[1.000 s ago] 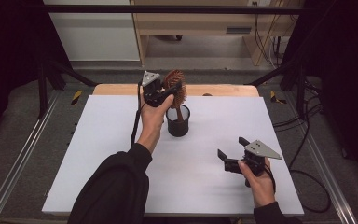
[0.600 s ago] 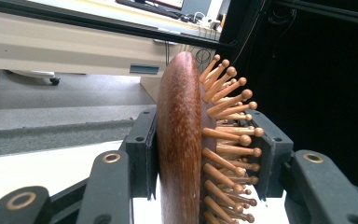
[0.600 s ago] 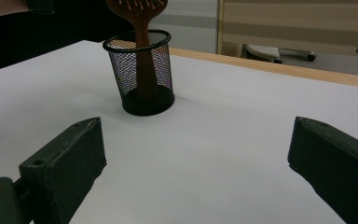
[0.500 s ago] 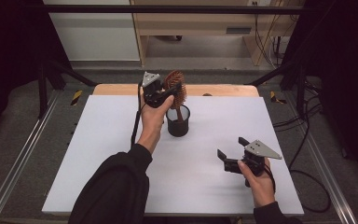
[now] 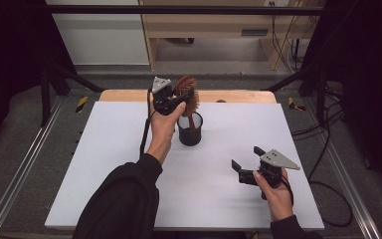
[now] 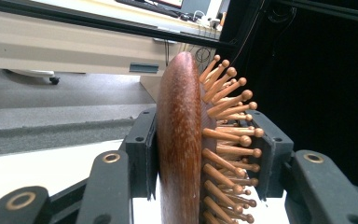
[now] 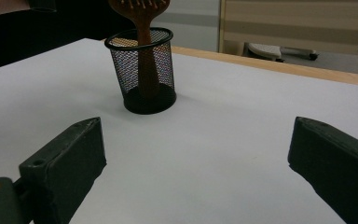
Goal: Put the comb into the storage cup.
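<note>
A brown wooden hairbrush [image 5: 188,94] stands upright with its handle down inside a black mesh cup [image 5: 190,129] near the middle of the white table. My left gripper [image 5: 181,98] is shut on the brush's head; in the left gripper view the wooden back [image 6: 179,140] and the pegged bristles sit pressed between the two jaws. My right gripper [image 5: 245,164] rests low over the front right of the table, open, with nothing between its jaws. From the right gripper view the cup [image 7: 142,70] with the brush handle [image 7: 144,60] in it stands ahead.
The white table top [image 5: 104,164] has a wooden strip along its far edge [image 5: 238,96]. Black frame bars and cables run along both sides. A light wooden desk [image 5: 219,25] stands on the floor behind the table.
</note>
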The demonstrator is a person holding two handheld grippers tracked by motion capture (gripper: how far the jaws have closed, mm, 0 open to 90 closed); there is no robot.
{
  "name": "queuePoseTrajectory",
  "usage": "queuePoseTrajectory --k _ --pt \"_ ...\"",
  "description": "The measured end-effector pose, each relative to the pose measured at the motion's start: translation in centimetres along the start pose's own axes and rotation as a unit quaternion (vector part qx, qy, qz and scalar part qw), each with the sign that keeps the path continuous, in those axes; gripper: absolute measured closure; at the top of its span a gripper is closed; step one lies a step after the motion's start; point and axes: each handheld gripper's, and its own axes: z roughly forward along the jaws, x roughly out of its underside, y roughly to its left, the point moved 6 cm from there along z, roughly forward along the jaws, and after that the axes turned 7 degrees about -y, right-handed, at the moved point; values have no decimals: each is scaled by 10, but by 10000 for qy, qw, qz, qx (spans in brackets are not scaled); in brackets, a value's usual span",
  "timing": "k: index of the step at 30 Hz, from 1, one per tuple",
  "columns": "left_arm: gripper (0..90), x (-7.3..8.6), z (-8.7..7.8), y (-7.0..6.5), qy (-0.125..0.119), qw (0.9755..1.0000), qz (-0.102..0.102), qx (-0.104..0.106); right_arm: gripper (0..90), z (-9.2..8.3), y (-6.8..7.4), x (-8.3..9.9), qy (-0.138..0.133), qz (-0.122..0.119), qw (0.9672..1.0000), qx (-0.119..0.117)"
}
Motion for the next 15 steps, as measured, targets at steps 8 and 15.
queuePoseTrajectory --k 8,15 --pt "512 1 0 1 18 10000 -4 -6 43 0 0 0 3 3 10000 0" --pt "511 3 0 1 28 10000 -4 3 43 0 0 0 4 0 10000 0"
